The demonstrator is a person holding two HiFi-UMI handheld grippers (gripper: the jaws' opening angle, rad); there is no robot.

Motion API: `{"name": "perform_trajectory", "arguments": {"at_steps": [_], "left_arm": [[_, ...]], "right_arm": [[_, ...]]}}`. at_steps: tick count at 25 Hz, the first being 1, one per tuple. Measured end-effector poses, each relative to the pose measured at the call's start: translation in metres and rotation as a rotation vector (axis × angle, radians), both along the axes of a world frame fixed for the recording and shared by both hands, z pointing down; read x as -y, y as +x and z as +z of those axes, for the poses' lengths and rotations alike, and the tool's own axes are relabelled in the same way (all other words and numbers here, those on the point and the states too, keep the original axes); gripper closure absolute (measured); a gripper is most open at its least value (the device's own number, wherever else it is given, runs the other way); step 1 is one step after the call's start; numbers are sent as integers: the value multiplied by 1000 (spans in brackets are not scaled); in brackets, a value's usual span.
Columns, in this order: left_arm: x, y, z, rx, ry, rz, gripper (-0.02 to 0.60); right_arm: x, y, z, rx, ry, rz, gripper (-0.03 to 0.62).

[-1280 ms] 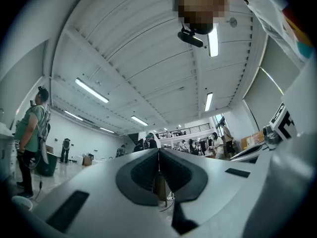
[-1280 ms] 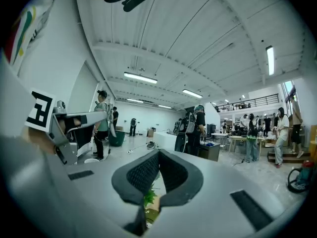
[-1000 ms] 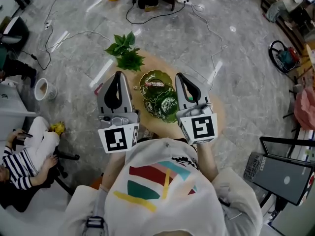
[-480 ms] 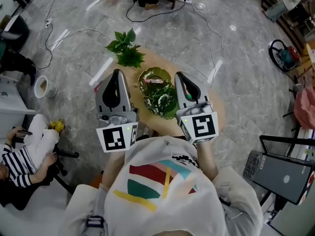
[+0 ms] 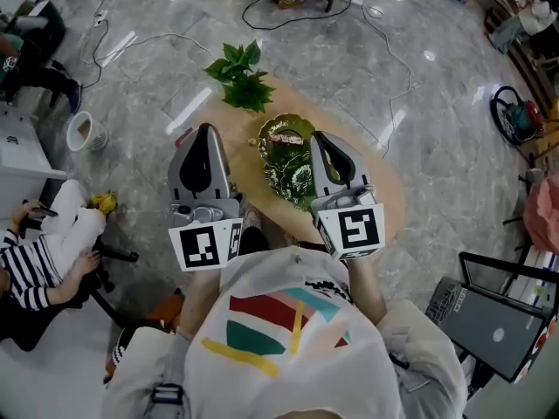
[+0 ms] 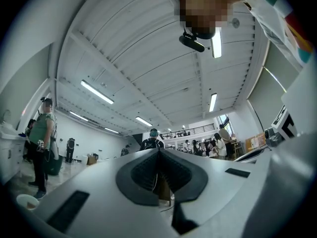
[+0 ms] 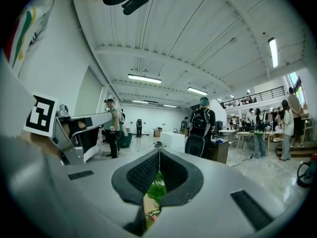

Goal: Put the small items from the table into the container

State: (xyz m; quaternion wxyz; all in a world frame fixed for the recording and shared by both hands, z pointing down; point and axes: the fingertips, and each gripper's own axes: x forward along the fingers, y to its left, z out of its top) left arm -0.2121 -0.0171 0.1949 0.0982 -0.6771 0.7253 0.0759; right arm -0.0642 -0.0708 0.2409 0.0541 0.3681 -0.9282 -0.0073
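Green leaf-shaped glass dish (image 5: 289, 174) on round wooden table (image 5: 382, 192): just left of right gripper (image 5: 320, 138), farther from left gripper (image 5: 207, 131). Both jaw pairs pressed together, empty.

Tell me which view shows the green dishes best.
Head view: the green dishes lie almost whole on the wooden table. Right gripper view catches only a green sliver below its jaws; left gripper view shows none.

right tool (image 7: 159, 148) closed, empty
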Motion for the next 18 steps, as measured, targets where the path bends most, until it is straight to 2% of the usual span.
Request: {"name": "perform_trajectory", "arguments": {"at_steps": [4,8,13,18], "left_arm": [[2,-29,19,2,-32,-10,572],[9,-68,43,-10,-53,49,572],[34,-118,75,-20,-87,150,572],[60,-153,139,-32,-181,208,572]], "right_arm": [[5,-25,23,2,-37,68,579],[-1,-74,64,57,-127,141,571],[3,-147,144,-15,-228,216,415],[16,-194,271,-91,-436,258,385]]}}
